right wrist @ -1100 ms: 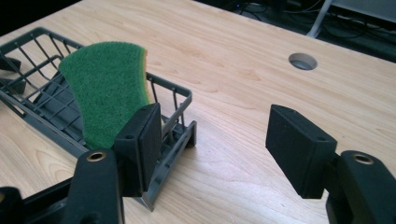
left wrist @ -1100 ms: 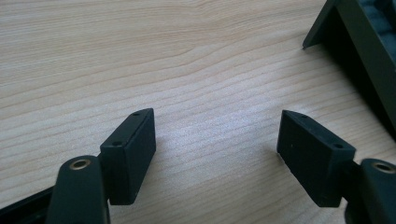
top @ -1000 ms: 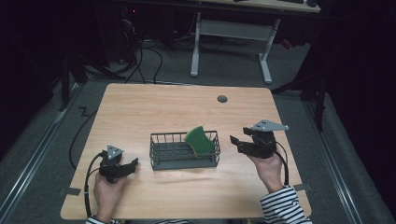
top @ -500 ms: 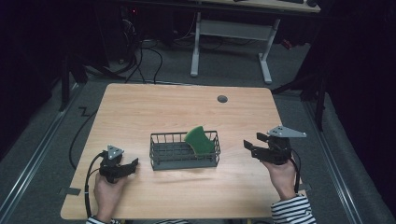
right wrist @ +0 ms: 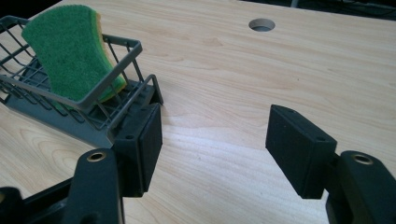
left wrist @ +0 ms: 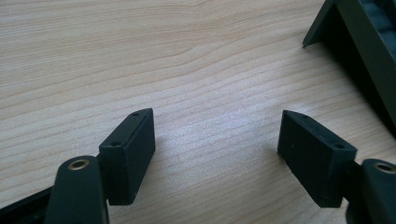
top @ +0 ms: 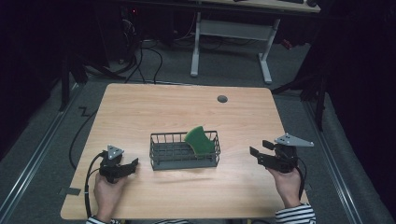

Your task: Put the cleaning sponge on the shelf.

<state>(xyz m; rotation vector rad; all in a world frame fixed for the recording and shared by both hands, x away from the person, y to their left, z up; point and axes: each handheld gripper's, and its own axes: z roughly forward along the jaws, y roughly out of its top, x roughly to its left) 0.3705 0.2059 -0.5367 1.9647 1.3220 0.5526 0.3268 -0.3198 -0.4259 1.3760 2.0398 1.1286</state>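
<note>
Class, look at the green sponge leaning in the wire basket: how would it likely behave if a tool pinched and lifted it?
The sponge looks like soft foam under a scouring face, so it would probably squash between the pads and feel light. Its rough green face should resist slipping. It leans against the rim of the wire basket, so a nudge may well tip it flat.

The table (top: 140,112) is light wood, and a round hole (top: 222,99) sits near its far edge, right of the middle. Beyond the table's far side stands a white desk frame (top: 229,35) on a grey floor (top: 233,74). Black cables (top: 140,60) lie on the floor off the table's far left corner. Metal rails (top: 32,154) run along the floor left of the table.
</note>
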